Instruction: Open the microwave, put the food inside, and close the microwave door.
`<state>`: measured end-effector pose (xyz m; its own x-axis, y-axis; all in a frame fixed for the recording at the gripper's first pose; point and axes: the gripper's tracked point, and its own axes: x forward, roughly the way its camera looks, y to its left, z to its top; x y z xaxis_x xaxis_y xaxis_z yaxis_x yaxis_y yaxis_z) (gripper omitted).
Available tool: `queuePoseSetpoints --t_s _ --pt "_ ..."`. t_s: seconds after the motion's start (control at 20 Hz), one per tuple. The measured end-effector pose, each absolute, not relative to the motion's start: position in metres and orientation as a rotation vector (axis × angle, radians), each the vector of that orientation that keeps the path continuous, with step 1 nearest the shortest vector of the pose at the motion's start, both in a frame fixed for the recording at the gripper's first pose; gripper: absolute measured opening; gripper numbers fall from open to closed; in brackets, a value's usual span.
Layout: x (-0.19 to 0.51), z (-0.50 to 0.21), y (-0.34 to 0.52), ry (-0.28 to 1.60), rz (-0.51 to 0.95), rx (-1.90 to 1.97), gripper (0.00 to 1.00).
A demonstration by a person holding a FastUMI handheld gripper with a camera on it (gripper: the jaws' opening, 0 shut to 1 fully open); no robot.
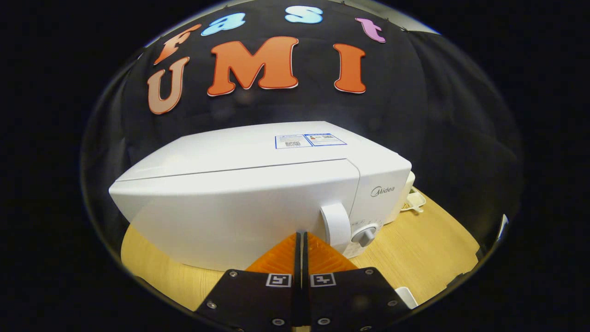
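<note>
A white microwave (pixel 258 193) stands on a light wooden table (pixel 424 244), its door shut. Its curved white door handle (pixel 336 223) sits near the door's right side, and a round knob (pixel 365 235) is on the control panel just right of it. My gripper (pixel 301 235) is shut with nothing between its fingers, the tips close to the door front, just left of the handle. Behind the microwave's right side a small white dish (pixel 414 201) with yellowish food peeks out.
A white object's corner (pixel 408 296) shows on the table just right of the fingers. Bare table stretches to the right of the microwave. The black cloth wall rises behind it.
</note>
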<state>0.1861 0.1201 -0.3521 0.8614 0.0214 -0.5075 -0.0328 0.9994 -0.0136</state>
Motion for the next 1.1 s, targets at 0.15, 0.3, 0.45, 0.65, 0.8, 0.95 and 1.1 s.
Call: queuePoseSetpoints --t_s 0.15,0.3,0.45,0.65,0.8,0.95,1.1 --pt "0.179 -0.316 0.121 0.496 0.066 -0.002 0.01" --pt "0.181 -0.262 0.116 0.446 0.083 -0.005 0.01" --pt "0.186 -0.200 0.114 0.402 0.110 -0.014 0.10" --pt "0.192 -0.102 0.105 0.240 0.093 -0.033 0.62" --pt "0.186 -0.049 0.094 0.165 0.061 -0.055 0.84" --pt "0.173 -0.010 0.095 0.111 0.044 -0.036 0.98" --pt "0.155 0.031 0.093 0.043 0.038 -0.021 0.98"
